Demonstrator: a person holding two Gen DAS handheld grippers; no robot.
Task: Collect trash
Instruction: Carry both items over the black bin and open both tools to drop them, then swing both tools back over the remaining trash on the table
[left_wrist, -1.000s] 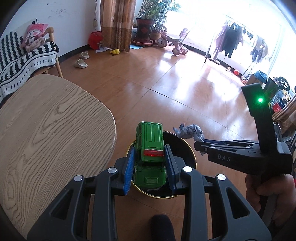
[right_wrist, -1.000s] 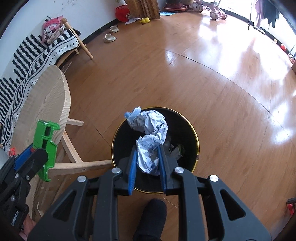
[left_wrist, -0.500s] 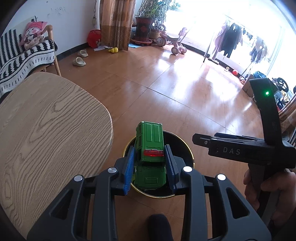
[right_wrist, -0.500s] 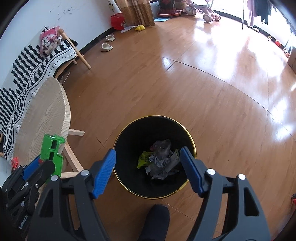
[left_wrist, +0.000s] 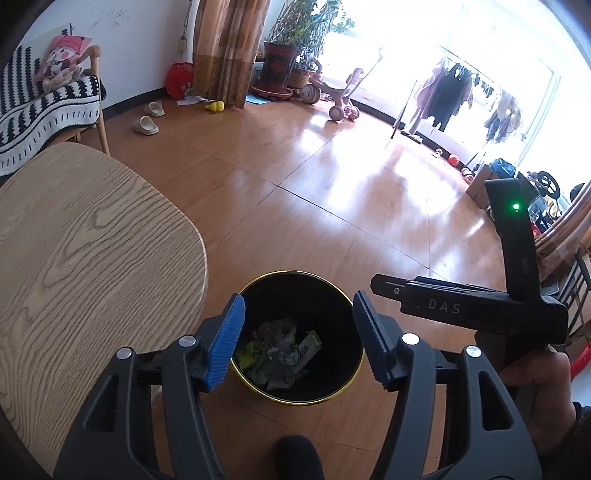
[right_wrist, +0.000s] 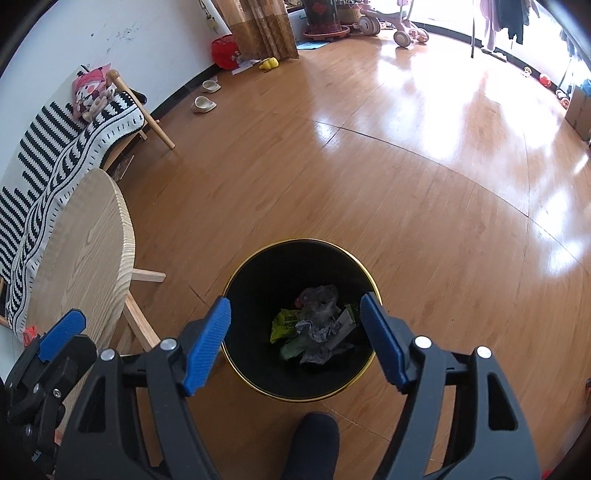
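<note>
A: Left tool (left_wrist: 298, 341)?
B: Jaws opening, nothing between them; it hangs over the black bin (left_wrist: 343, 380).
A: Right tool (right_wrist: 295, 341)?
B: Jaws spread wide, empty, above the same bin.
A: Trash?
B: Crumpled paper and wrappers (right_wrist: 314, 328) lie at the bin's bottom. Bin stands on the floor beside the tabletop (left_wrist: 81, 258).

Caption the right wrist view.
Right hand-held gripper open and empty above black bin holding crumpled trash.

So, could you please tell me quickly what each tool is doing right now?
Left tool: jaws opening, nothing between them, over the black bin.
Right tool: open, holding nothing, above the same bin.
</note>
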